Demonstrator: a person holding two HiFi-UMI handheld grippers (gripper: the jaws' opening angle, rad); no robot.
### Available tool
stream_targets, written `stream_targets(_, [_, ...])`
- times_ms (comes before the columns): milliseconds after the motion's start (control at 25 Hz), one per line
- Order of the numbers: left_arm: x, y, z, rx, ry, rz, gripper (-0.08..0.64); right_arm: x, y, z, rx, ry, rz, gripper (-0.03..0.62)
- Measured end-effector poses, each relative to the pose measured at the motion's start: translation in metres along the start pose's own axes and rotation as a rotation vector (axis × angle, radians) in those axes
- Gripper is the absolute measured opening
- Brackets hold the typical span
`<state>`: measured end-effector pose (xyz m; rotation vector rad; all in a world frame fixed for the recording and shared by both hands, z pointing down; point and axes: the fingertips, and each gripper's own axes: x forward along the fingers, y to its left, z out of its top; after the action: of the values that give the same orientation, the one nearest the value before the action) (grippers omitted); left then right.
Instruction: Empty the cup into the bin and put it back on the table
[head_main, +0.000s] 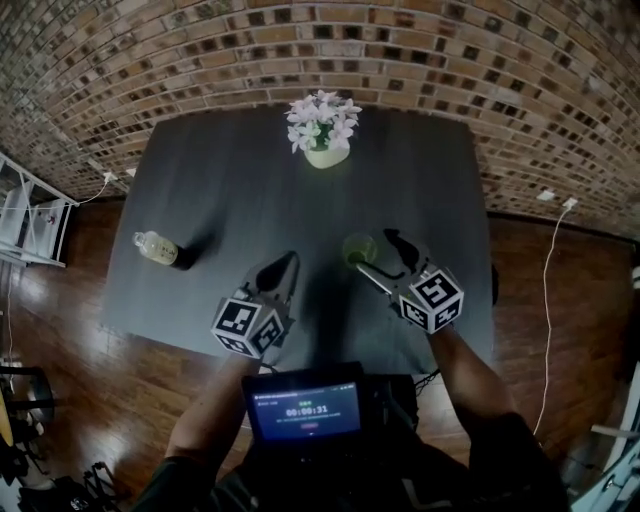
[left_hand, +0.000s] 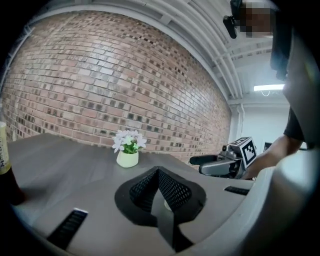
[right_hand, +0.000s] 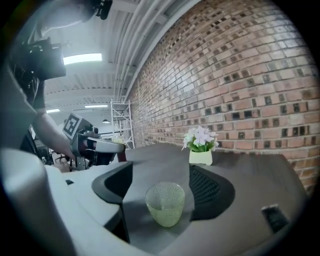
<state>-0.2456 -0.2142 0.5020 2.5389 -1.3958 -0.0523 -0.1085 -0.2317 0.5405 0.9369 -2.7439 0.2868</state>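
Green cup (right_hand: 165, 204) stands on the table (head_main: 230, 180) between the right gripper's (head_main: 373, 251) spread jaws, pads off it.
Mouth up, axis vertical. Flower pot (head_main: 325, 135) beyond, bottle (head_main: 160, 248) lying far left. Left gripper (head_main: 285, 265) closed, empty.

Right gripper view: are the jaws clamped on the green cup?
No, the green cup stands between the right gripper's jaws, a gap each side.
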Motion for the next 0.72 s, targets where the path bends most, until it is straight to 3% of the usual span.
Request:
stream_targets(200, [0.003,-0.012,0.029,0.009,-0.040,-0.033,0.003,-0.026,0.009,0.026,0.005,-0.045,-0.016,0.204])
stream_targets(560, [-0.001,-0.049,0.046,0.027,-0.065,-0.038,0.003,-0.077,0.030,0.055,-0.002,-0.081,0.028,0.002])
stream_targets(720, [-0.003,-0.074,0.050,0.015,-0.066,-0.030,0.003,-0.101,0.032,0.060,-0.002,-0.066,0.062,0.002])
